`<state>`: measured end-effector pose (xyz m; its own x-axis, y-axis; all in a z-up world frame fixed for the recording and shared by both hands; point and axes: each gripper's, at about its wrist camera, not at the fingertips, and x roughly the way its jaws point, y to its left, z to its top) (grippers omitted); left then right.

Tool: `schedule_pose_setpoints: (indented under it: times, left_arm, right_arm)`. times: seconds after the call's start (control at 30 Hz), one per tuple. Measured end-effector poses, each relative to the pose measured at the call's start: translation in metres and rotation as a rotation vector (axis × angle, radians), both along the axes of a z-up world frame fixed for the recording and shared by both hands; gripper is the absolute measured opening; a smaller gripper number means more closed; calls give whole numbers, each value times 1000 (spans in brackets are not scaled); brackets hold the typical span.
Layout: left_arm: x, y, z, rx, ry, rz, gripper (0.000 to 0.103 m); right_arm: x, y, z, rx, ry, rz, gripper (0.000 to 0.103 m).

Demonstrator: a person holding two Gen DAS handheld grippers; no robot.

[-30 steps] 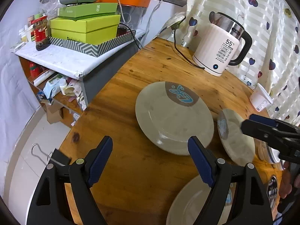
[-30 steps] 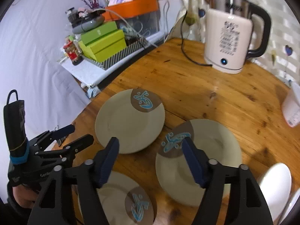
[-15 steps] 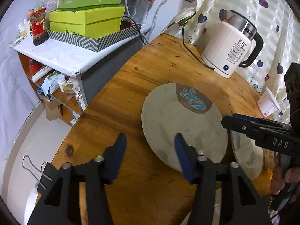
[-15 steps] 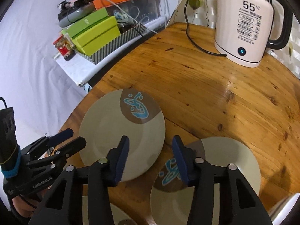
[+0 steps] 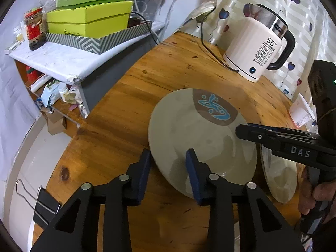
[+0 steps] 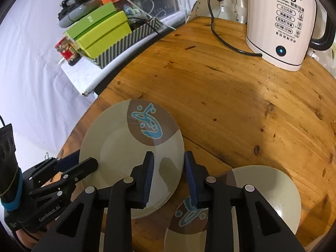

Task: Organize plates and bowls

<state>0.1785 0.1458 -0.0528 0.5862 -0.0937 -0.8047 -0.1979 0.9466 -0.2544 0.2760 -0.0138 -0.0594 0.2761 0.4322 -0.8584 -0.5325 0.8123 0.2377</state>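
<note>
A grey-beige plate (image 5: pixel 201 138) (image 6: pixel 126 147) with a brown patch and a blue motif lies on the round wooden table (image 5: pixel 168 73). My left gripper (image 5: pixel 168 159) straddles the plate's near-left rim. Its jaws are closing, and the pads still stand off the rim. My right gripper (image 6: pixel 169 161) straddles the plate's right rim, also closing with a gap left. Each gripper shows in the other view: the right gripper (image 5: pixel 239 130) reaches over the plate's right side, and the left gripper (image 6: pixel 85 161) sits at its left rim. A second matching plate (image 6: pixel 258 191) (image 5: pixel 279 178) lies just to the right.
A white electric kettle (image 5: pixel 256 52) (image 6: pixel 281 25) with its cord stands at the table's far side. Green boxes (image 5: pixel 88 21) are stacked on a shelf left of the table. A white cup (image 5: pixel 302 113) is at the right edge, a binder clip (image 5: pixel 44 208) at the near-left edge.
Both grippers came forward and down onto the same plate, one at each side. Their jaws went from wide apart to a narrow gap around its rim.
</note>
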Motion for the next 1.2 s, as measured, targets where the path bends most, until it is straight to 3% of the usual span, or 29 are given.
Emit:
schedule_pose_setpoints:
  times: [0.5,1.2]
  left_arm:
    - [-2,3,6,9,-14,12,35]
    - [-34,-7,38,18,-42,-1,35]
  right_arm:
    - [0,-1,2,16,1,-10,22]
    - [-34,-12,34,34,-16,-29,22]
